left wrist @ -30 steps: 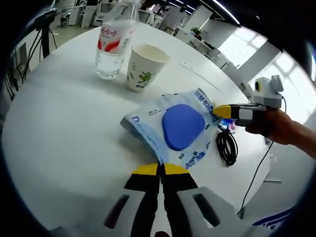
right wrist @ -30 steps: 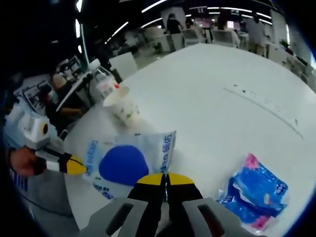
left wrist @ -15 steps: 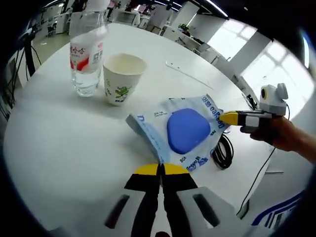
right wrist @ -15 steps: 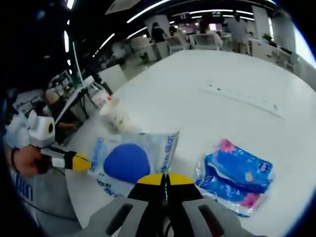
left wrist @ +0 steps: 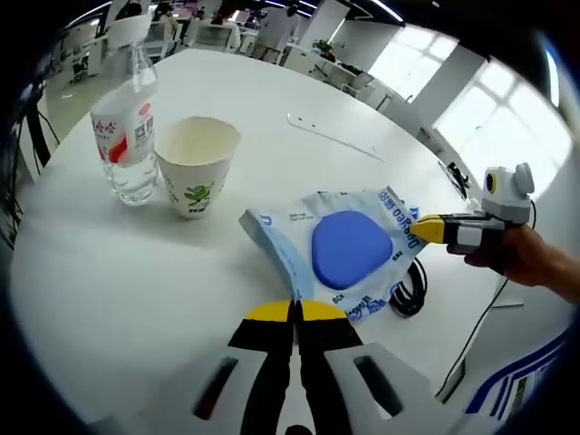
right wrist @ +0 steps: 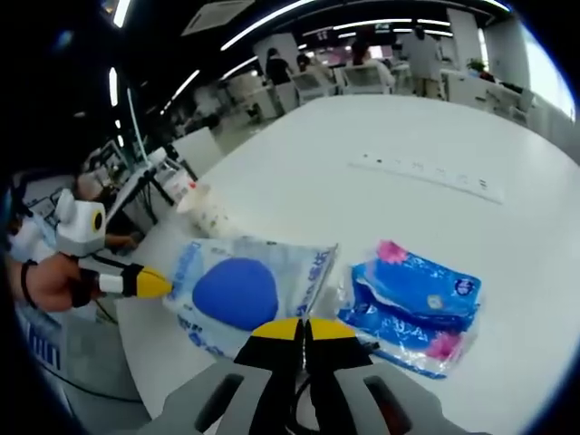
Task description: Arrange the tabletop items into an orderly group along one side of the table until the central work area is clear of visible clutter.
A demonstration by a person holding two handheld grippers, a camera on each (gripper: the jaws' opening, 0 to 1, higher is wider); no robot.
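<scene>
Above the table [left wrist: 136,272], both grippers pinch the wipes pack [left wrist: 344,249].

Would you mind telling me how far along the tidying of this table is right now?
Already grouped: the water bottle and paper cup stand side by side near one edge. In hand: the left gripper and right gripper each pinch an end of the wet-wipes pack. Left: the blue tissue pack and black cable lie ungrouped.

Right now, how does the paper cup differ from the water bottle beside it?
The paper cup is short, opaque and open-topped, with a green print; the water bottle is taller, clear, with a red-and-white label. The cup widens upward; the bottle narrows toward its top. Both stand upright on the white table.
</scene>
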